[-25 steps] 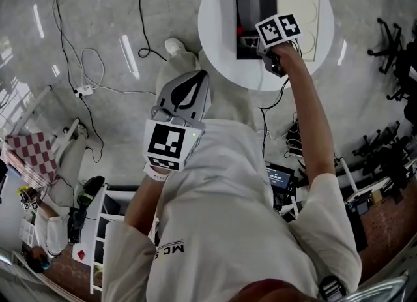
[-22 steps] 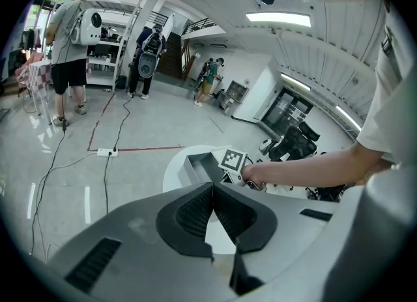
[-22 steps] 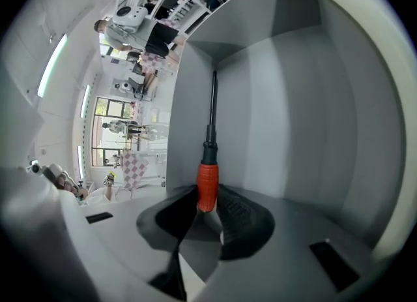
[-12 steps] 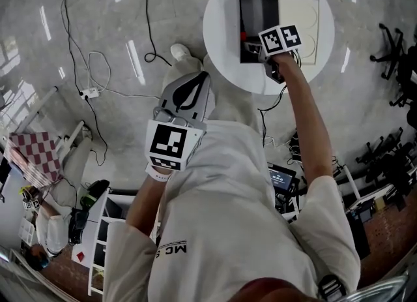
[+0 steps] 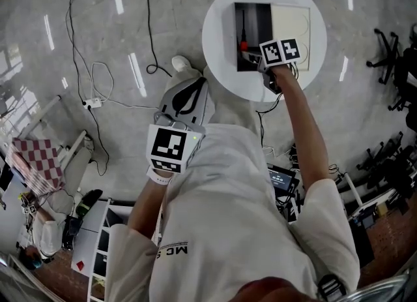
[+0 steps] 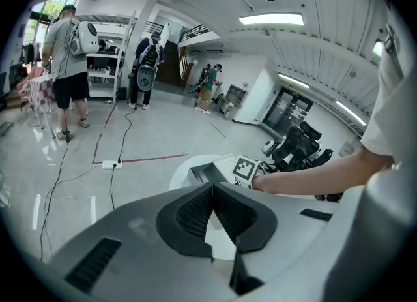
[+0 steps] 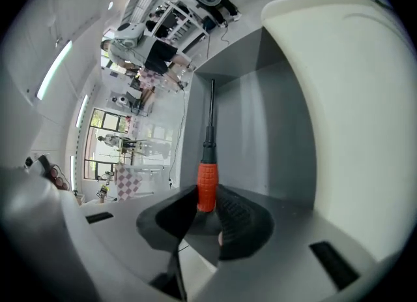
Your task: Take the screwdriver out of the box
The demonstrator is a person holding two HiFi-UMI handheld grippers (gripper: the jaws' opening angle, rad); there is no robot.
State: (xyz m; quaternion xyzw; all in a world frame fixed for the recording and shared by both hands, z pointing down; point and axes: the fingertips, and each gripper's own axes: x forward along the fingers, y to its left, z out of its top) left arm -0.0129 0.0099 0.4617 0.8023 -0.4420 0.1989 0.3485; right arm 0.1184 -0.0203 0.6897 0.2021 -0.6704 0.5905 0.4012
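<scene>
At frame centre the right gripper jaws pinch the screwdriver handle inside the box; a straight lift should clear its walls.

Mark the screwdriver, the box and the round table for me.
screwdriver (image 7: pixel 206 186): right gripper view, orange handle.
box (image 5: pixel 258 23): head view, bare dark floor inside.
round table (image 5: pixel 216 40): head view, bare white top, left side.

- My right gripper has drawn back a little, carrying the screwdriver with it; the grey walls of the box no longer fill its view.
- The box's pale half has come into sight at the right.
- More of the room shows past the box's far rim.
</scene>
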